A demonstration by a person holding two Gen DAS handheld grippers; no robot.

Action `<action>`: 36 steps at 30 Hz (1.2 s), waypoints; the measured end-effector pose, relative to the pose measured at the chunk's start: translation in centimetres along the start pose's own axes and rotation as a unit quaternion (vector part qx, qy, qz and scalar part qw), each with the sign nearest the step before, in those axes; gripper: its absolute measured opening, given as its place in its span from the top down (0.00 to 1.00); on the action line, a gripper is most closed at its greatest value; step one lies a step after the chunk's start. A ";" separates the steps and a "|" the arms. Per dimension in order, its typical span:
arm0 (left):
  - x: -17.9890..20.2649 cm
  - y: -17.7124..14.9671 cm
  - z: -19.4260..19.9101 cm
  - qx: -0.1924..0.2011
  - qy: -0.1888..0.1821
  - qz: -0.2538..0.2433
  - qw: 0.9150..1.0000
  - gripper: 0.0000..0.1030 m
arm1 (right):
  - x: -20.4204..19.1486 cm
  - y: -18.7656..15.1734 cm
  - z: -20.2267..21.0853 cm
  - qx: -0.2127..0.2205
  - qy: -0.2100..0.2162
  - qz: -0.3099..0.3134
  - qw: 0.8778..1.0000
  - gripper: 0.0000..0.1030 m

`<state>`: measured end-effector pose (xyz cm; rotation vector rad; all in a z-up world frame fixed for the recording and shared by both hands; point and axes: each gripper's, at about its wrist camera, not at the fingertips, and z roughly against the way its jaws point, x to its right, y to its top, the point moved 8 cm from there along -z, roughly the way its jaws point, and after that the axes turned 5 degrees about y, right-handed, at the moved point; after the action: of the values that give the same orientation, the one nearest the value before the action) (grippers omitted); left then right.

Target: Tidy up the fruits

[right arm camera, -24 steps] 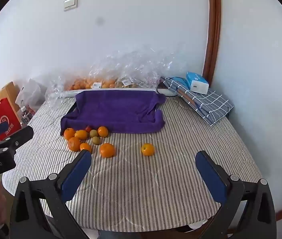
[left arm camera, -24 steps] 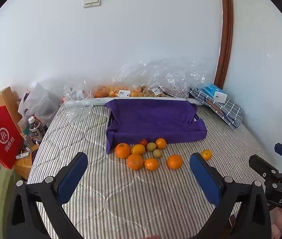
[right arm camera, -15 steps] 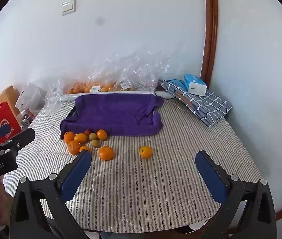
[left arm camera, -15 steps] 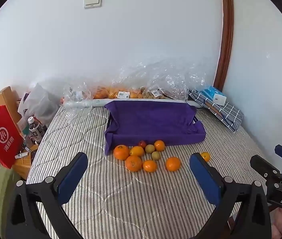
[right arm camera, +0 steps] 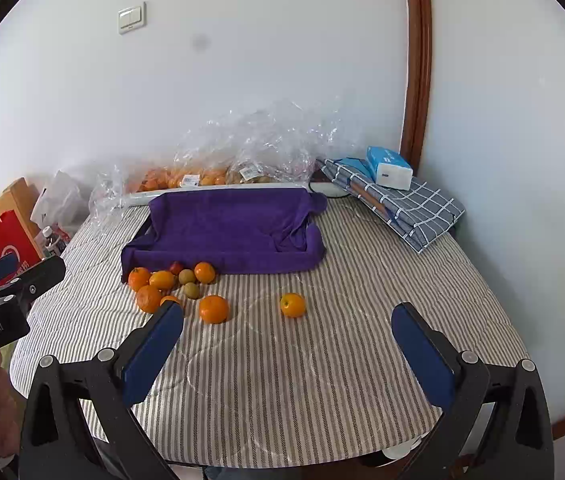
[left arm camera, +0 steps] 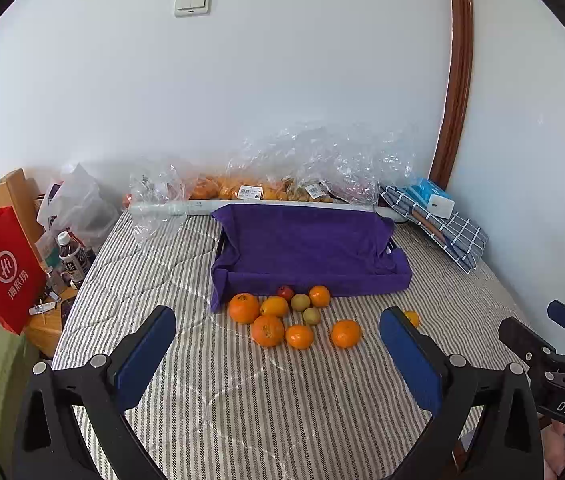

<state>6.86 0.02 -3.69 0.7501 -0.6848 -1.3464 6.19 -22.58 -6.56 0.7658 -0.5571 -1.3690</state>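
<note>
Overhead, both grippers tilted down, jaws wide

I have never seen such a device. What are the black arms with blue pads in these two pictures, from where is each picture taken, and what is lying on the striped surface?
Each picture comes from a camera fixed on a hand-held gripper, looking forward along its two fingers. A person holds one in each hand. One view shows the left gripper, the other the right gripper. Both stand wide open and hold nothing.

On the striped cover lies a purple towel draped over a tray. In front of it sits a cluster of oranges with two small green fruits and one red one; a lone orange lies apart. Bags of more fruit lie along the wall.
</note>
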 end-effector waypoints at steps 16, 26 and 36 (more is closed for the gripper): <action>-0.5 -0.3 -0.1 0.000 0.008 0.002 1.000 0.00 | -0.6 0.0 -0.1 0.006 0.004 0.003 1.000 0.00; -0.7 -0.1 -0.1 -0.001 0.005 0.005 1.000 0.00 | -0.3 0.1 0.1 0.005 0.003 0.003 1.000 0.00; -0.8 -0.2 0.0 0.002 0.005 0.007 1.000 0.00 | -0.1 0.0 0.2 0.007 0.004 -0.007 1.000 0.00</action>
<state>6.68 0.76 -3.92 0.7533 -0.6848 -1.3280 6.00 -22.53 -6.43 0.7874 -0.5568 -1.3753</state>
